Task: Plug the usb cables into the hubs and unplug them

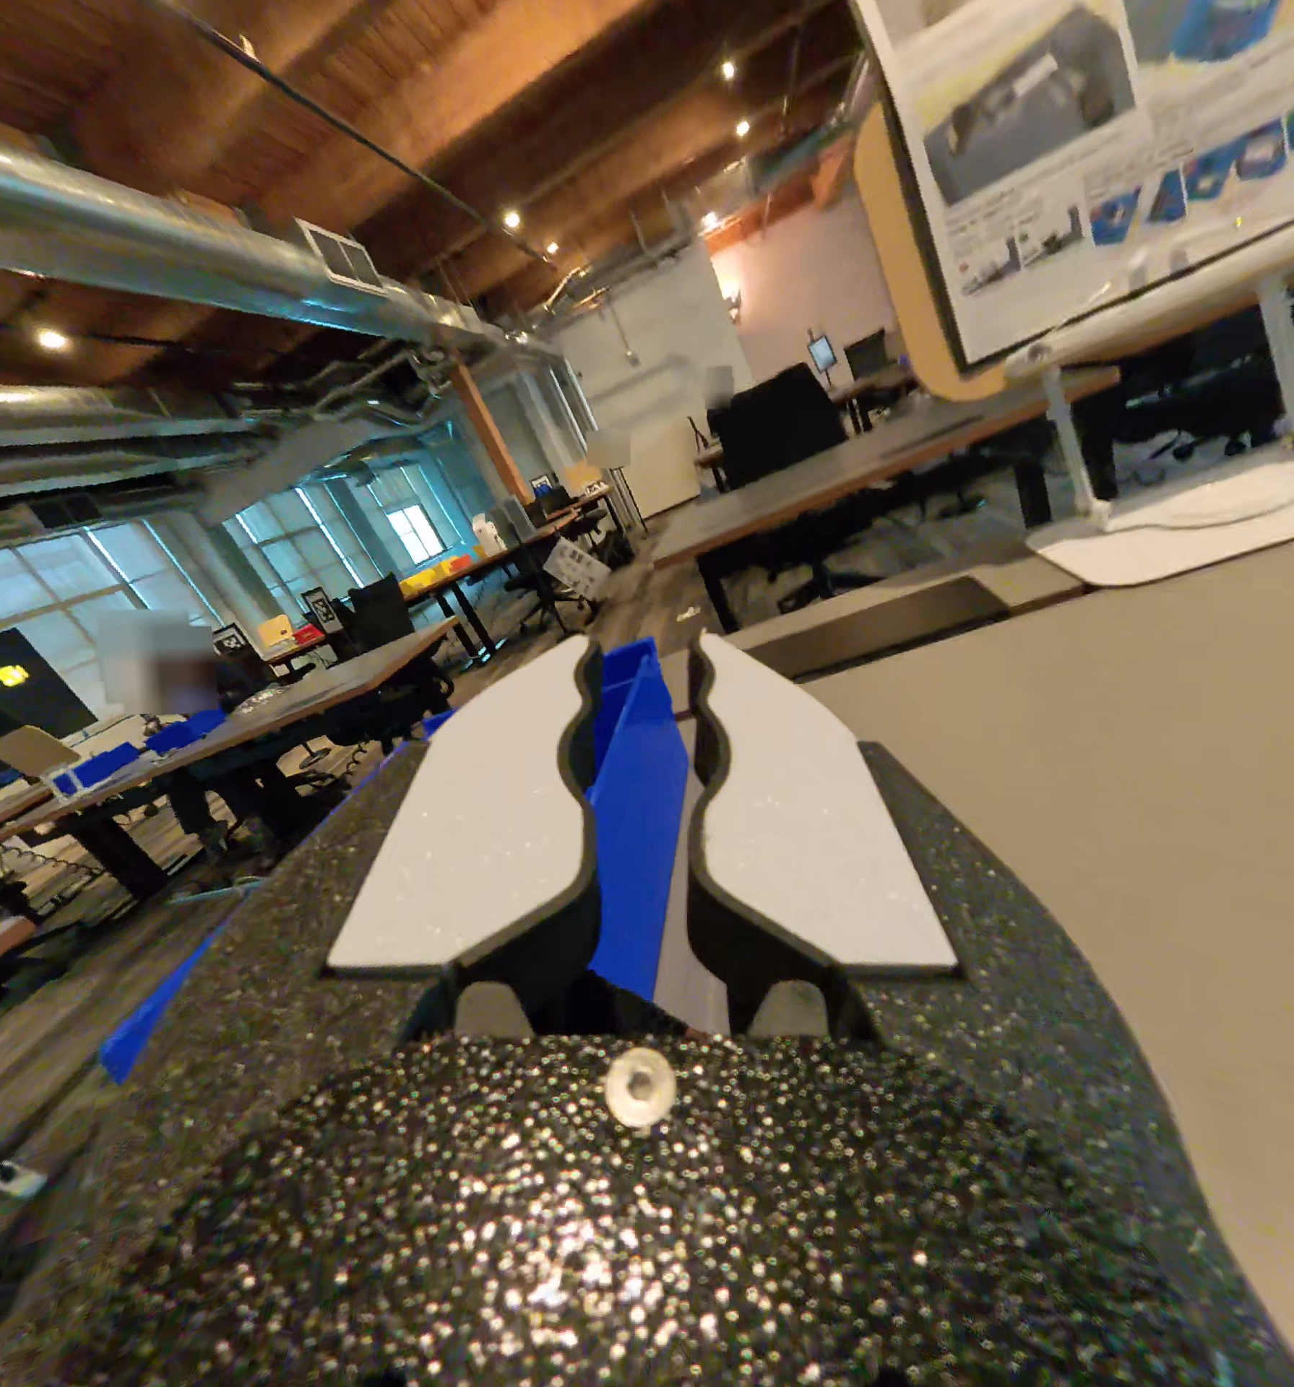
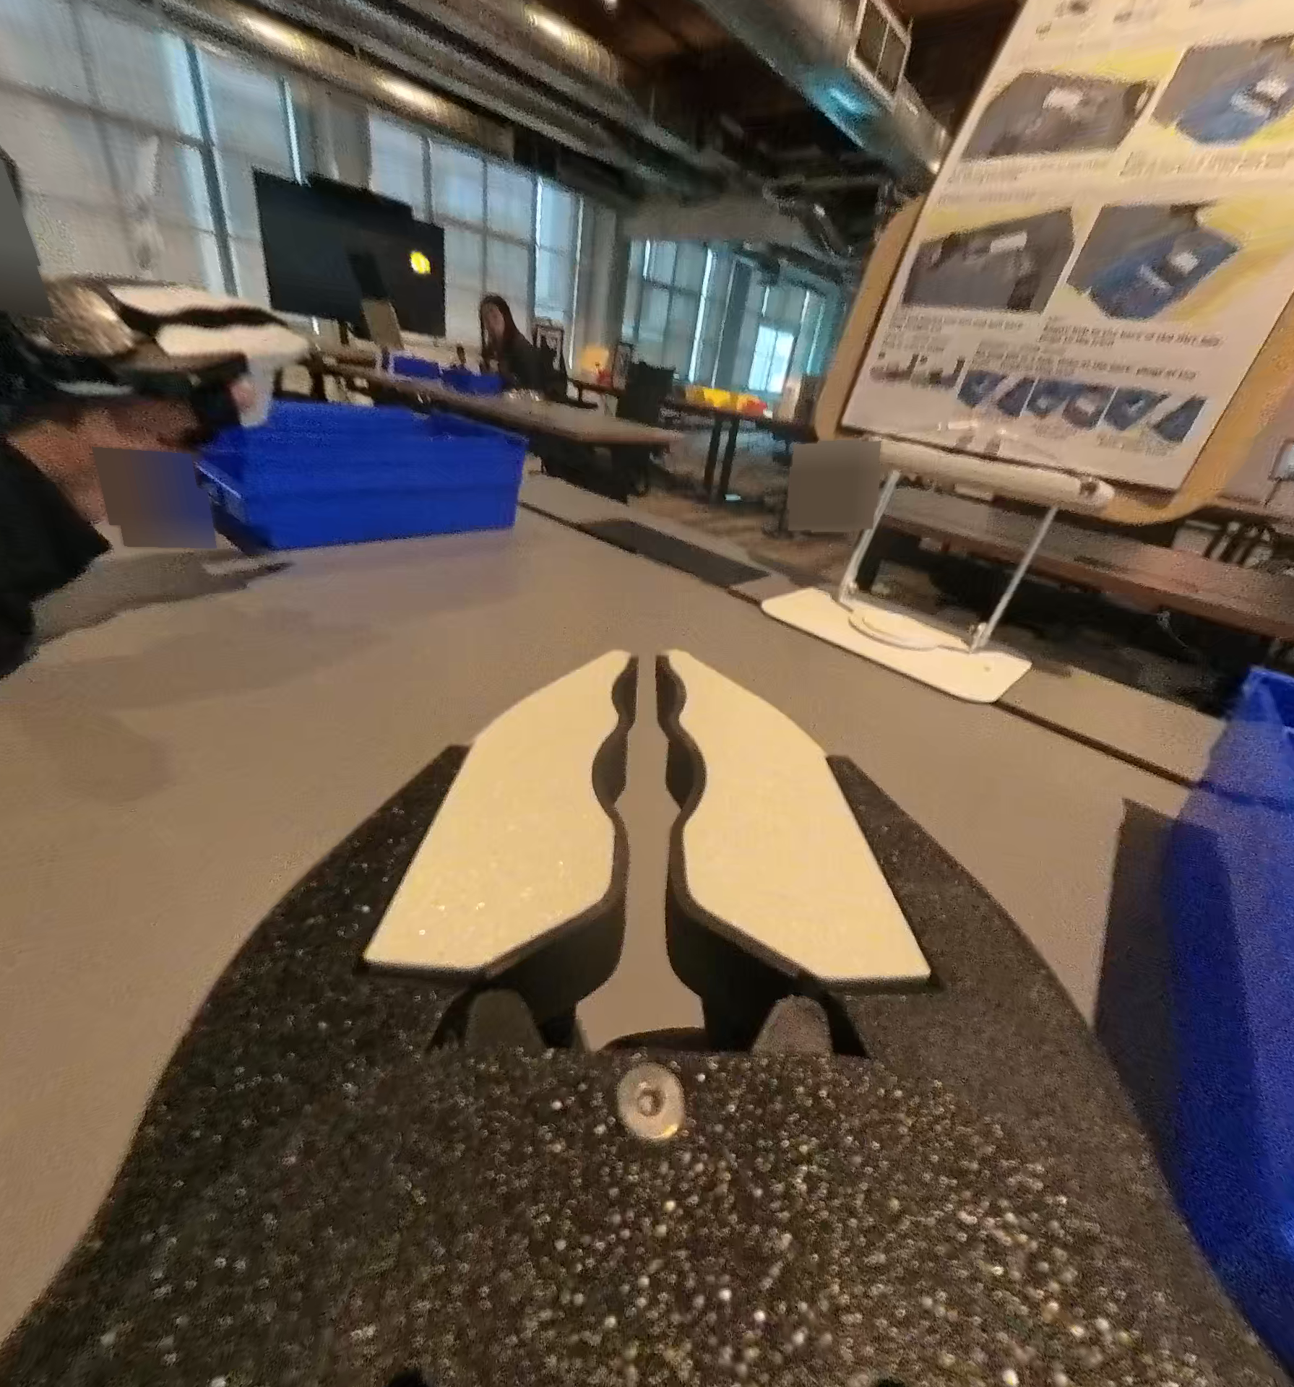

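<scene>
**Two grippers over a grey table with blue bins; no cables or hubs in sight**

A wide, matte grey table [image 2: 268, 750] fills both views, smooth and bare in the middle. On its far edge stands a large board [image 2: 1094, 248] of printed pictures, propped on a white wire stand.

A rectangular blue plastic bin [image 2: 373, 480] with straight walls sits at the table's far left in the right wrist view. A second blue bin [image 2: 1259, 901] stands close on the right.

The left gripper [image 1: 645, 660] has a black, glittery, rough body and two flat white fingers [image 1: 493, 810] with wavy inner edges. They are parted, holding nothing, and a blue bin wall [image 1: 640, 810] shows through the gap below them. In the right wrist view this gripper hangs just above the far left bin.

The right gripper [image 2: 647, 660], of the same make, is nearly closed, with a thin slit between its tips and nothing in it.

The usb cables and hubs do not show in either view.
</scene>
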{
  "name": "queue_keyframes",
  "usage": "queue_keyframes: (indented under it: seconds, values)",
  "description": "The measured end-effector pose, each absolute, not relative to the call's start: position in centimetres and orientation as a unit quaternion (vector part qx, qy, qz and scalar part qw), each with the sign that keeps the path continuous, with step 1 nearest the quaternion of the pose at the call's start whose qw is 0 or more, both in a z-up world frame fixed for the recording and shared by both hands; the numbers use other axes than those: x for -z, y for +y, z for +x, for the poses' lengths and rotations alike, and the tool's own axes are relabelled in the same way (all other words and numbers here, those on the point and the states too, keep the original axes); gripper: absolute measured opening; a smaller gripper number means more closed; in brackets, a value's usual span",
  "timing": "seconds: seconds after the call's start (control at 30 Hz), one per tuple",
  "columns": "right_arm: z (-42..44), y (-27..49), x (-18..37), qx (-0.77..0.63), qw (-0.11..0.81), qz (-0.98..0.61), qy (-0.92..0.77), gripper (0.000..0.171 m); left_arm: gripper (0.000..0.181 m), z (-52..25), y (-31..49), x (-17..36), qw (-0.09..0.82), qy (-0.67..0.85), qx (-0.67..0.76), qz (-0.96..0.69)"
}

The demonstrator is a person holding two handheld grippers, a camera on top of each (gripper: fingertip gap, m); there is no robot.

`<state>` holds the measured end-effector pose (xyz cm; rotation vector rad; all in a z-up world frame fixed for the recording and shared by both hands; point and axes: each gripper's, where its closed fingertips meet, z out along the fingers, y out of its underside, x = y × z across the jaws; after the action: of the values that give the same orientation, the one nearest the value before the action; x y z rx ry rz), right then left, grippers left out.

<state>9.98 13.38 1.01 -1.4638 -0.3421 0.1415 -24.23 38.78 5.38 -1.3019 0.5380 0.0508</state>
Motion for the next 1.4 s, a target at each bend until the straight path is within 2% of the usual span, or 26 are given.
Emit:
queue_keyframes:
  seconds: [0.4,0.77,0.9,1.1,1.17,1.23,1.4]
  values:
    - [13.0,13.9,-0.1,-0.083,0.721,-0.686,-0.059,0.001,0.02,-25.2,39.1,-5.2,0.757,0.225,-0.007,-0.613]
    - [12.8,13.8,-0.1,-0.023,0.721,-0.686,-0.088,0.0,0.016,-25.2,39.2,-5.1,0.755,0.222,-0.001,-0.617]
    - [12.8,13.9,-0.1,-0.014,0.721,-0.687,-0.091,0.0,0.0,-24.8,38.9,-4.9,0.751,0.235,0.011,-0.617]
    - [12.7,14.0,0.1,-0.018,0.718,-0.69,-0.093,0.0,0.0,-24.2,38.9,-4.4,0.742,0.253,0.022,-0.62]
    - [12.6,14.0,0.2,-0.019,0.716,-0.691,-0.094,0.0,0.007,-23.9,39.1,-3.8,0.73,0.259,0.031,-0.632]
    - [12.5,14.1,0.3,-0.02,0.714,-0.693,-0.097,0.0,0.0,-23.7,39.1,-3.1,0.713,0.275,0.03,-0.644]
    - [12.5,14.2,0.6,-0.012,0.709,-0.698,-0.102,0.0,0.0,-25.5,39.3,-4.0,0.722,0.256,0.028,-0.642]
